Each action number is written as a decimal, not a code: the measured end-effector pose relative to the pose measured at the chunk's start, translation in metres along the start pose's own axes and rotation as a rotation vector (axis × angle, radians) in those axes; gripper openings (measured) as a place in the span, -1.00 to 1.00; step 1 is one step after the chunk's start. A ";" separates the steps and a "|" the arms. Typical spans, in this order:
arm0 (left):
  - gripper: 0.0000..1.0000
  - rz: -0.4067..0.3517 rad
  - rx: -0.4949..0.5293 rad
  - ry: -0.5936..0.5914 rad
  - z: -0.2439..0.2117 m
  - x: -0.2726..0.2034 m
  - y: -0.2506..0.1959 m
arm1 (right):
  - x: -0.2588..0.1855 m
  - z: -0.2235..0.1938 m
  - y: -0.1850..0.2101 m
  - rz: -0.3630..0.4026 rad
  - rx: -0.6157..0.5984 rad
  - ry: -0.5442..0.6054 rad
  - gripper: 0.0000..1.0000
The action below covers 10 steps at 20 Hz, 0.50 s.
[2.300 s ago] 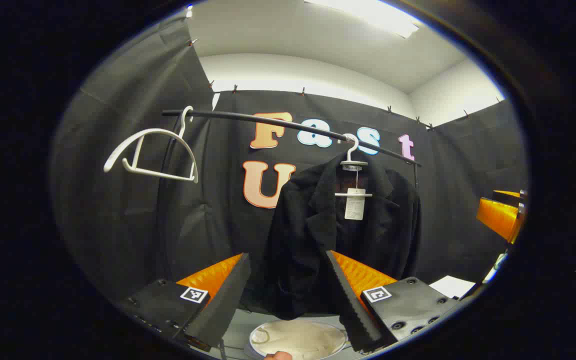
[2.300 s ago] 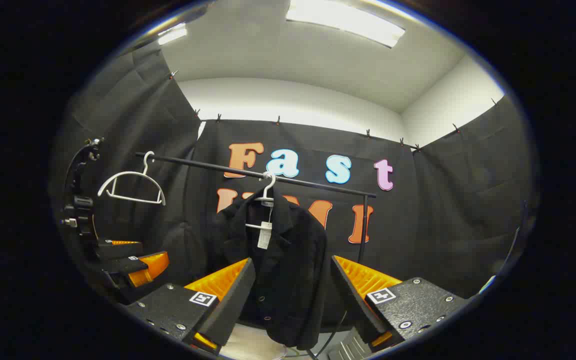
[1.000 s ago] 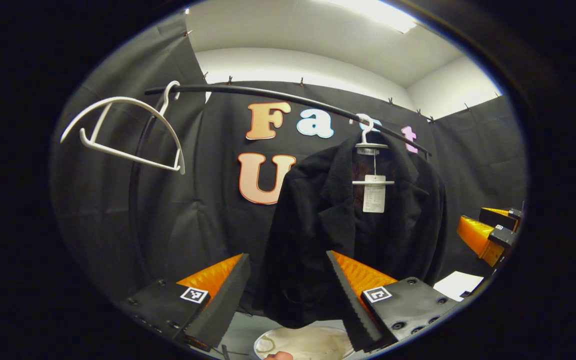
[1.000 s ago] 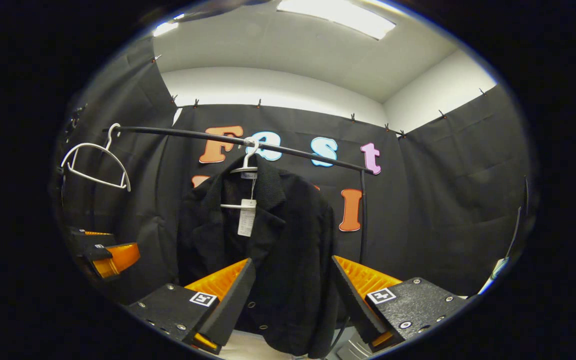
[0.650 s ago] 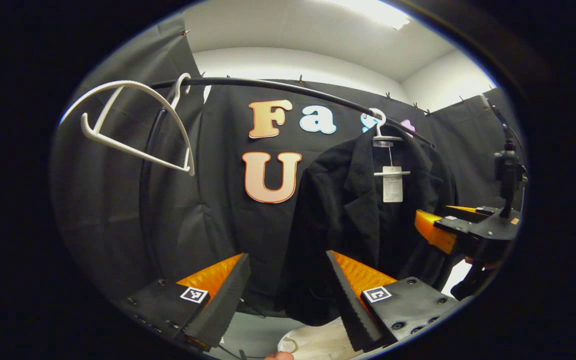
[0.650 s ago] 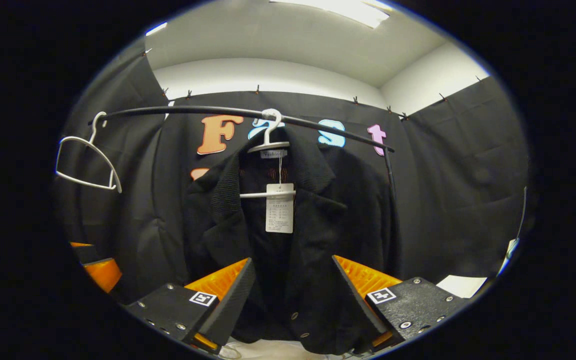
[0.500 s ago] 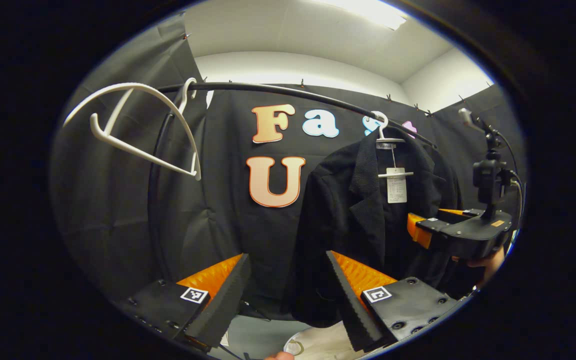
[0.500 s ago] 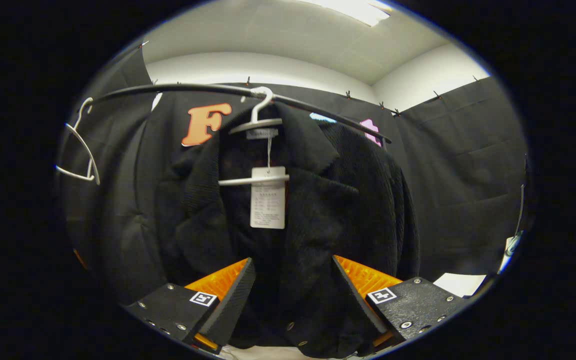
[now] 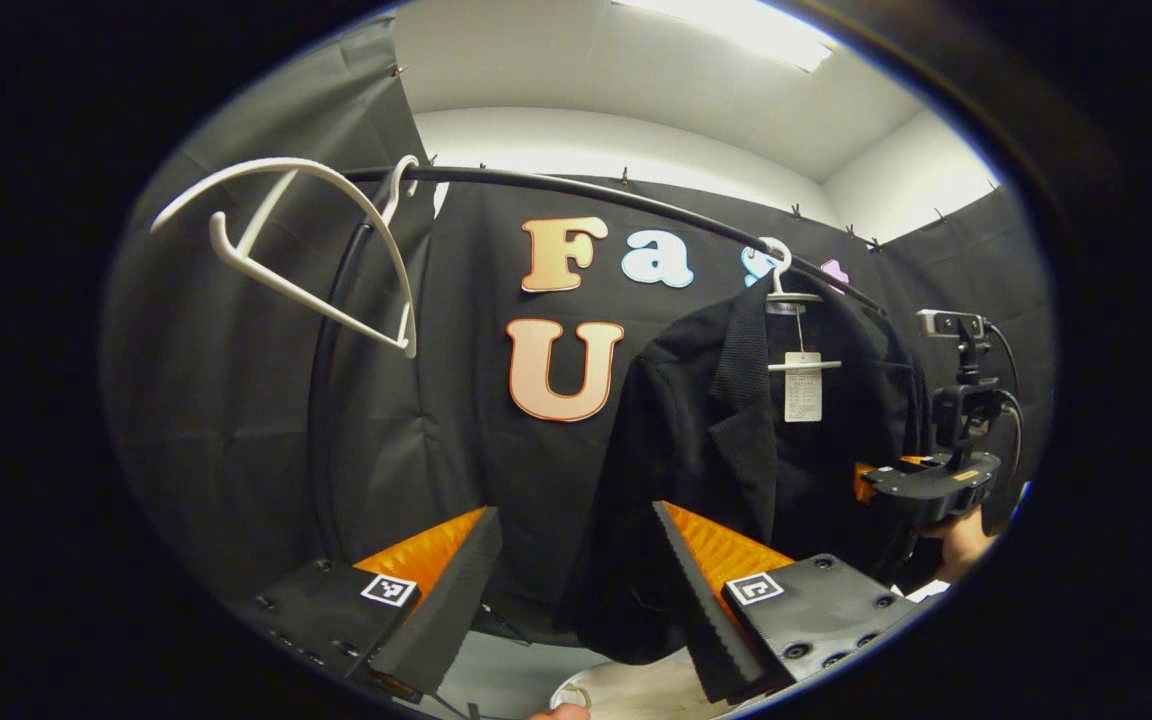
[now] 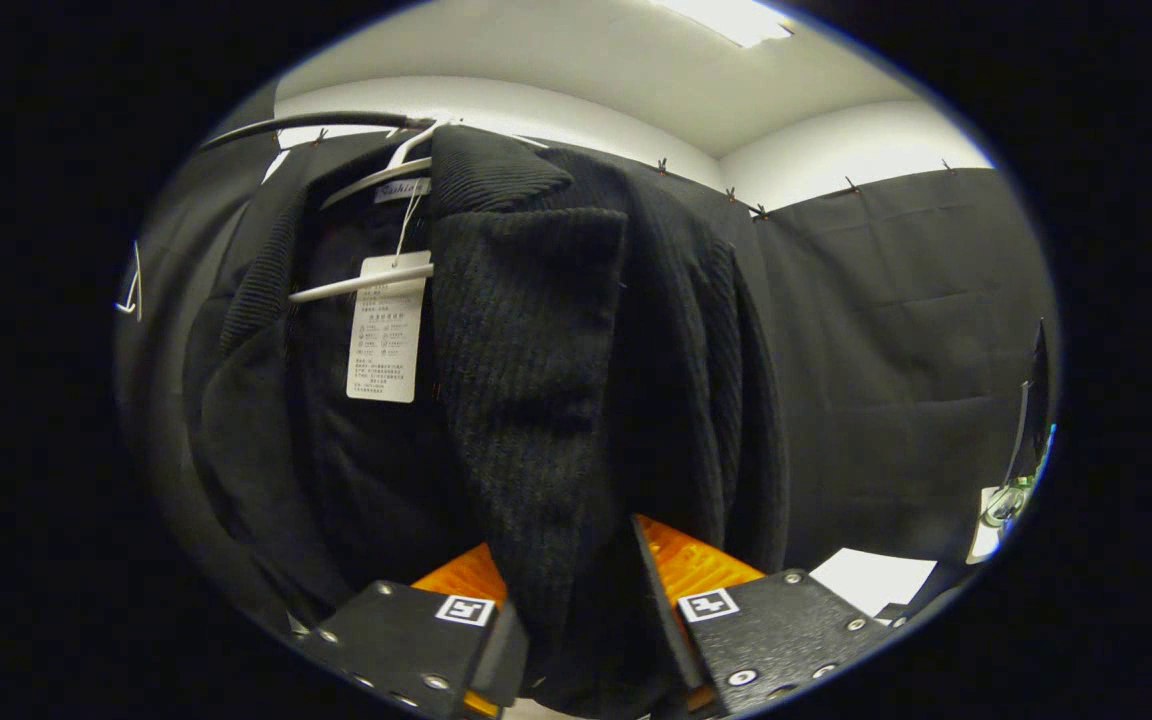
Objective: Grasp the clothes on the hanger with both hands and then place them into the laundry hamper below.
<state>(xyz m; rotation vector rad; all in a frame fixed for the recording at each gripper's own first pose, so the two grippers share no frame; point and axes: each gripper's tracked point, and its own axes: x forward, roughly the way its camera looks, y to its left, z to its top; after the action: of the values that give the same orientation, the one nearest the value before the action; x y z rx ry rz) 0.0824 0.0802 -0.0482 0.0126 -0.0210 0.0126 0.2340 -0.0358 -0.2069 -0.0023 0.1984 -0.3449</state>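
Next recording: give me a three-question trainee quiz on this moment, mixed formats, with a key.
1. True or false: the black jacket hangs from a white hanger on the rail.
2. Multiple choice: in the right gripper view, what lies between the right gripper fingers? A) the jacket's front panel B) the paper tag C) the empty hanger
3. Fill in: in the left gripper view, the left gripper is ____, with the jacket beyond its fingers and the laundry hamper rim below.

Key: 1 true; 2 A; 3 open. Whether both right fingers already press on the fabric cannot be told.
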 end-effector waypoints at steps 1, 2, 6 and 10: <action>0.93 -0.015 -0.004 -0.002 -0.001 0.002 -0.007 | -0.007 0.008 -0.011 -0.003 -0.017 -0.016 -0.25; 0.93 -0.033 -0.012 -0.001 -0.001 0.006 -0.015 | -0.016 0.017 -0.021 -0.007 -0.036 -0.042 -0.41; 0.87 -0.140 -0.053 0.012 -0.002 0.024 -0.067 | -0.054 0.058 -0.031 0.049 -0.088 -0.127 -0.75; 0.93 -0.255 -0.089 0.008 -0.002 0.055 -0.133 | -0.065 0.086 -0.034 0.098 -0.082 -0.162 -0.84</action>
<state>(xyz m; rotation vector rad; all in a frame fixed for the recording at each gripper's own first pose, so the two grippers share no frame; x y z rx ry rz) 0.1391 -0.0517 -0.0505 -0.0740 -0.0119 -0.2433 0.1790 -0.0485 -0.1085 -0.1003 0.0521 -0.2371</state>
